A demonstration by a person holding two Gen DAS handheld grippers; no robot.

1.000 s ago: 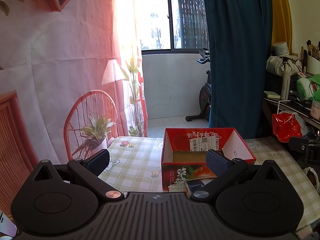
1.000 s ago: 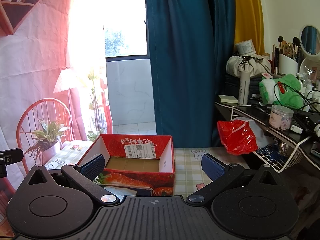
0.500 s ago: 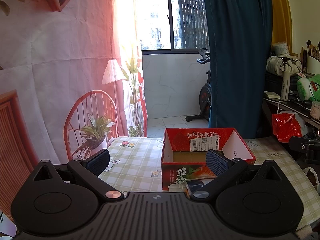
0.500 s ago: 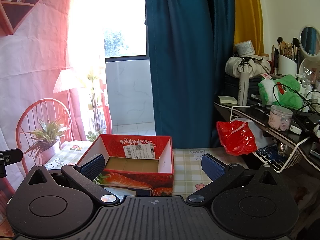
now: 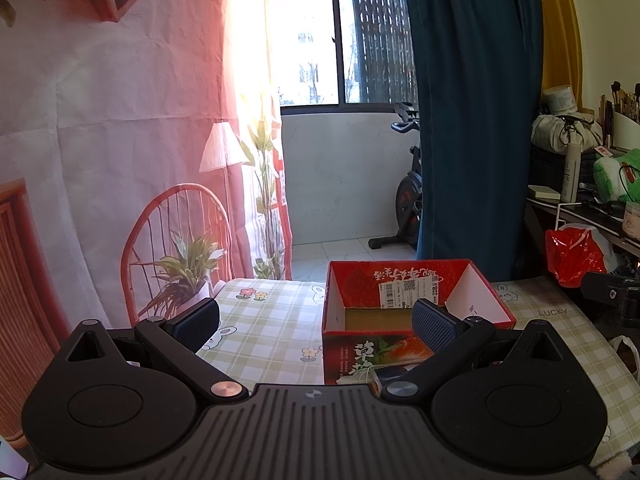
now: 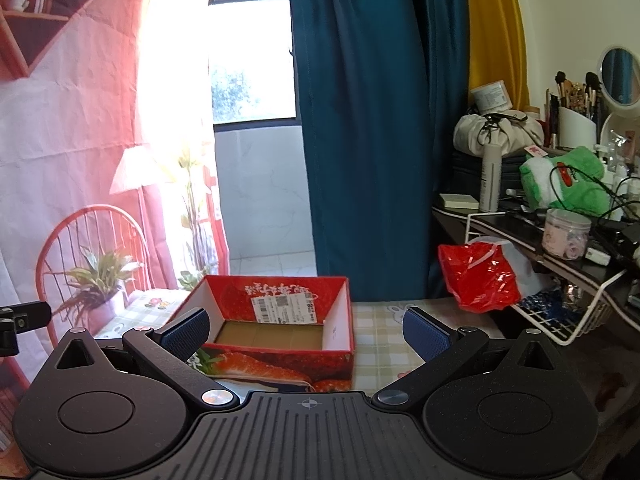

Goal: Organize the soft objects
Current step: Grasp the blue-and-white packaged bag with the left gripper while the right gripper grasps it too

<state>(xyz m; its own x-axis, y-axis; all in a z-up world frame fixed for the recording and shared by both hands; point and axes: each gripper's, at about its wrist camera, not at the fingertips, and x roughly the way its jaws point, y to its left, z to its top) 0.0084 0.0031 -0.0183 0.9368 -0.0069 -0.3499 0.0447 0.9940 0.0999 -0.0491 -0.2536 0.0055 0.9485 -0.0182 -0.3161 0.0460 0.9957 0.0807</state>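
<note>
Left gripper (image 5: 316, 322): held level above the near edge of the table (image 5: 268, 328), fingers spread wide, nothing between the pads. Left pad over the checked cloth, right pad overlapping the near right part of the red box (image 5: 416, 312).

Right gripper (image 6: 306, 330): likewise level and spread wide, holding nothing. Left pad in front of the near left corner of the red box (image 6: 276, 334), right pad over bare checked cloth to the right of the box.

Red box: open-topped, printed with strawberries, white shipping label on the inner far wall, brown cardboard floor visible, no contents seen. Stands on the table, between and just ahead of both grippers.

Green plush toy (image 6: 568, 180): lying on the cluttered dark shelf to the right, well apart from the box, with black cables draped across it.

Surroundings: red plastic bag (image 6: 480, 276) hanging at the shelf edge beside a white wire basket (image 6: 576, 320); teal curtain (image 6: 368, 120) behind the box; exercise bike (image 5: 408, 196) beyond the curtain in the left wrist view.
</note>
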